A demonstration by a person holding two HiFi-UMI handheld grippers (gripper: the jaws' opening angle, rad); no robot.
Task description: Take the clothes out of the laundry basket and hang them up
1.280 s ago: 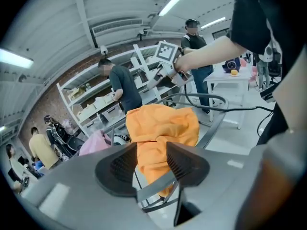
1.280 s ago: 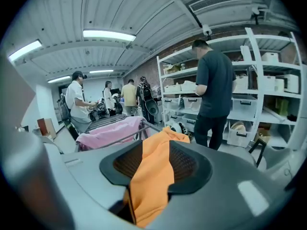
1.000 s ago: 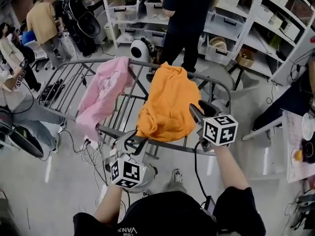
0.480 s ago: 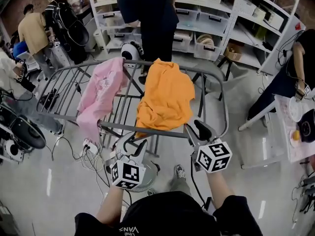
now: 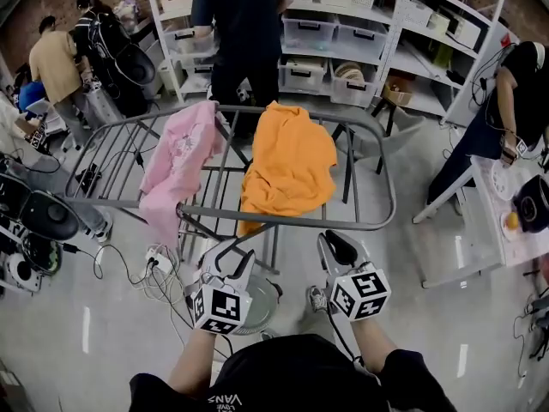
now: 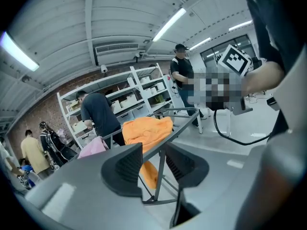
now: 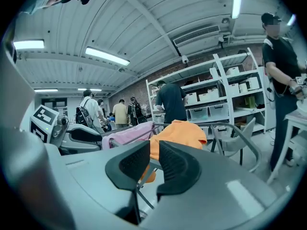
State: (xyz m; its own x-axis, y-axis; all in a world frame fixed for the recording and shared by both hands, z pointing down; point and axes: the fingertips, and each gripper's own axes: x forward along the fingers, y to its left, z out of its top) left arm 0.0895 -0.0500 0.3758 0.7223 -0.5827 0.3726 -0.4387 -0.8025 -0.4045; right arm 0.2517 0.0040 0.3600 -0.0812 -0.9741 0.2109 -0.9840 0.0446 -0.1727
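An orange garment (image 5: 287, 161) and a pink garment (image 5: 180, 166) hang over the grey drying rack (image 5: 292, 221). Both grippers are held low on my side of the rack's front bar and touch neither garment. My left gripper (image 5: 230, 260) is open and empty; in the left gripper view (image 6: 156, 164) the rack's bar and the orange garment (image 6: 144, 131) show beyond its gap. My right gripper (image 5: 339, 245) has just been closing its jaws. In the right gripper view (image 7: 153, 162) only a narrow gap remains, with nothing in it. The orange garment (image 7: 180, 131) lies ahead of it.
A person in dark clothes (image 5: 240, 24) stands at the white shelves (image 5: 360, 33) behind the rack. Other people are at the far left and at the right by a white table (image 5: 506, 221). Cables (image 5: 154, 264) lie on the floor under the rack's left side.
Both grippers have drawn back from the rack toward me, the right one further. The right jaws have narrowed. The garments have not moved.
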